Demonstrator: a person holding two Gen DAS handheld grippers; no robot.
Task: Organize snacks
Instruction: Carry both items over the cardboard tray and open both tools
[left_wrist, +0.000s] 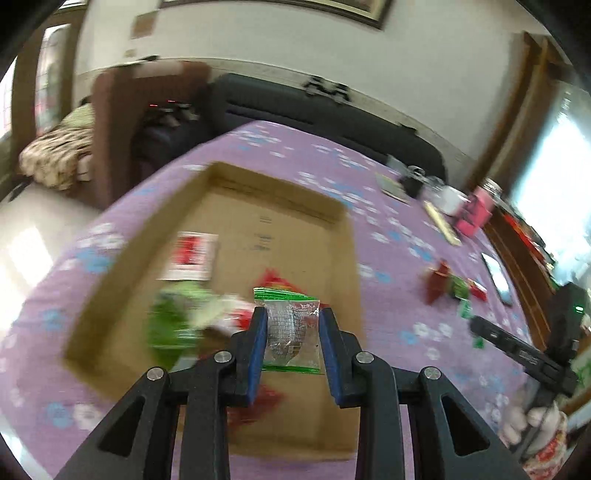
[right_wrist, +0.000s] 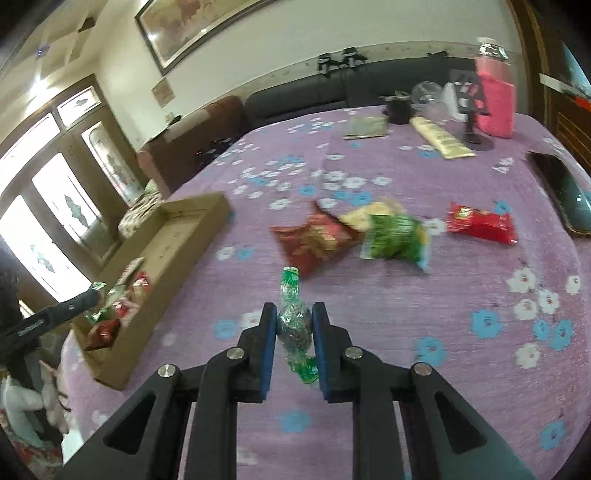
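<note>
A shallow brown cardboard box (right_wrist: 162, 236) sits on the left part of the purple flowered tablecloth (right_wrist: 406, 295), several snack packets (right_wrist: 122, 306) lying in its near end. Right of it, mid-cloth, a dark red crinkled bag (right_wrist: 314, 240), a green bag (right_wrist: 397, 238) and a red packet (right_wrist: 480, 223) lie in a row. A pink container (right_wrist: 495, 99) stands at the far right corner, a black phone (right_wrist: 565, 195) along the right edge.

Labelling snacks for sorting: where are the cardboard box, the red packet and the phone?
cardboard box (right_wrist: 207, 218): right wrist view, far wall.
red packet (right_wrist: 480, 223): right wrist view, middle.
phone (right_wrist: 563, 194): right wrist view, screen.
</note>
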